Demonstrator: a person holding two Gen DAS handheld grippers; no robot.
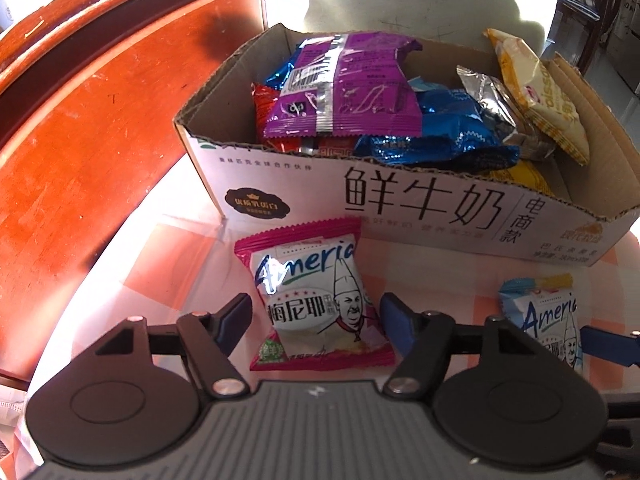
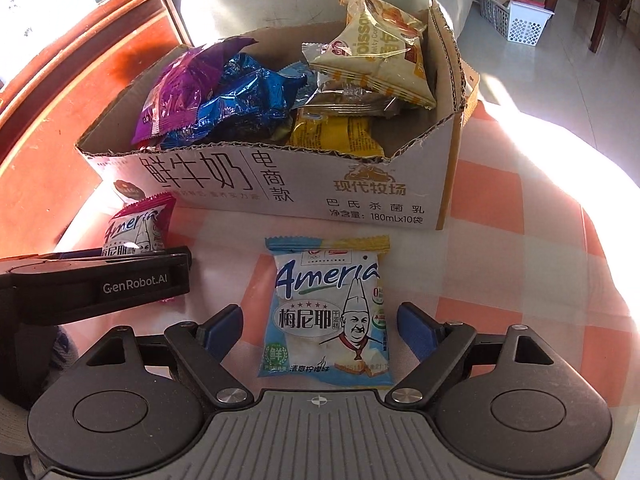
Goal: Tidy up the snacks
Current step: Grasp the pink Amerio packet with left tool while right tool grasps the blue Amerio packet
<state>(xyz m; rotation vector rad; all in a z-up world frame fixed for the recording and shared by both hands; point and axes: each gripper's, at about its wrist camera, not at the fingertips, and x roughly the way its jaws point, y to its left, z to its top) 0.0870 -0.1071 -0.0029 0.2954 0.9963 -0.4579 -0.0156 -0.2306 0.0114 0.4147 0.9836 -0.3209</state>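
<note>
A pink-edged Ameria snack packet (image 1: 308,280) lies flat on the checked cloth, just in front of the cardboard box (image 1: 400,200). My left gripper (image 1: 316,314) straddles it, jaws open, with a thin gap at each side. A blue-and-yellow Ameria packet (image 2: 328,308) lies to its right, between the open jaws of my right gripper (image 2: 320,326), clear of both pads. The box (image 2: 280,184) holds several snack bags: purple, blue foil, silver, yellow. In the right wrist view the pink packet (image 2: 138,228) is partly hidden behind a left finger (image 2: 120,284).
Red-brown wooden furniture (image 1: 80,120) rises along the left, close to the box. The orange-and-white checked cloth (image 2: 520,240) stretches to the right of the box. On the floor beyond stand a white perforated basket (image 2: 520,24) and dark chair legs (image 2: 600,20).
</note>
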